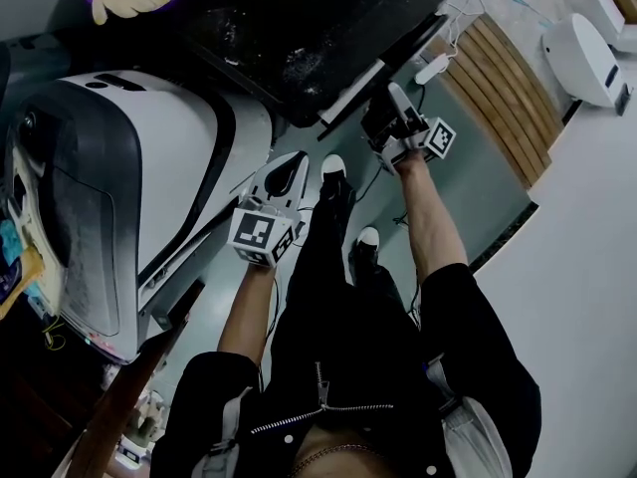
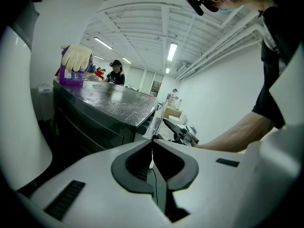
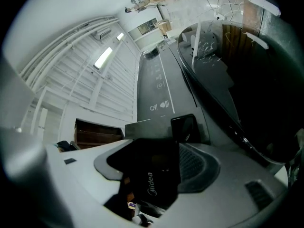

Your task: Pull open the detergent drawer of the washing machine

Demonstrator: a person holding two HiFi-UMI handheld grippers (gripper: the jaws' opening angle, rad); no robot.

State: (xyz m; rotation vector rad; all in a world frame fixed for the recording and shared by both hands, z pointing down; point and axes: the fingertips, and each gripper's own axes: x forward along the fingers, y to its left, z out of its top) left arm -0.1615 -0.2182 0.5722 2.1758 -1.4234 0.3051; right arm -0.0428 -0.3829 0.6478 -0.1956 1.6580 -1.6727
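The detergent drawer (image 3: 153, 175), a dark front panel bearing the word Midea, is sitting at 6 o'clock in the right gripper view, at the near end of the washing machine (image 1: 299, 28); the grey control strip (image 3: 156, 89) is running away from it toward 12 o'clock and the dark lid (image 3: 247, 80) is lying at 3 o'clock. The right gripper (image 3: 159, 151) is clasping this panel, its jaws standing fairly wide with the panel filling the gap between the pads; how far the drawer is standing out cannot be told. In the head view the right gripper (image 1: 396, 103) is reaching to the machine's edge at 1 o'clock, while the left gripper (image 1: 296, 162) is hanging just left of centre, apart from the machine. The left gripper (image 2: 152, 141) is keeping its jaws pressed together with nothing between them. A white front-loading appliance (image 1: 129, 197) is standing at 9 o'clock, and a purple container (image 2: 71, 72) topped by a yellow glove (image 2: 78, 56) is resting on the machine's far corner
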